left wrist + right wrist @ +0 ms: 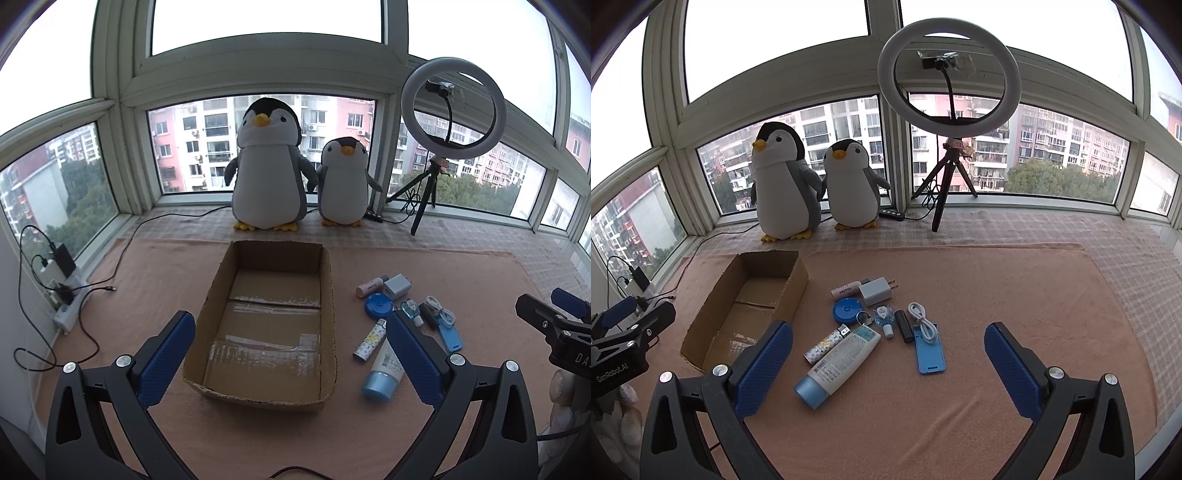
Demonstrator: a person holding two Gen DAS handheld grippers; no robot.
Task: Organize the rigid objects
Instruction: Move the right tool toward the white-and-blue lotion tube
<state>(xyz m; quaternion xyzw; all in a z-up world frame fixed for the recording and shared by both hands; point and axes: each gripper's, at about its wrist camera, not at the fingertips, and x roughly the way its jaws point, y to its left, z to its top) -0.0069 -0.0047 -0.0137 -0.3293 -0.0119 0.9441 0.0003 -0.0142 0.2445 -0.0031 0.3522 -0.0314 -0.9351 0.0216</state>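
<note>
Between the wide-open jaws of the right gripper (pixel 888 363) lies a lotion tube (pixel 839 364) on the pink mat (pixel 997 295), right of the empty cardboard box (pixel 792 291). Left gripper (pixel 290 356) gapes over that box. Tube's probably light and slick, so grab mid-body.

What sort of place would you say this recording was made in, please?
Probably a glazed balcony or bay window high in a flat: wraparound windows overlook apartment blocks, two plush penguins sit on the sill, and a ring light stands beside them.
</note>
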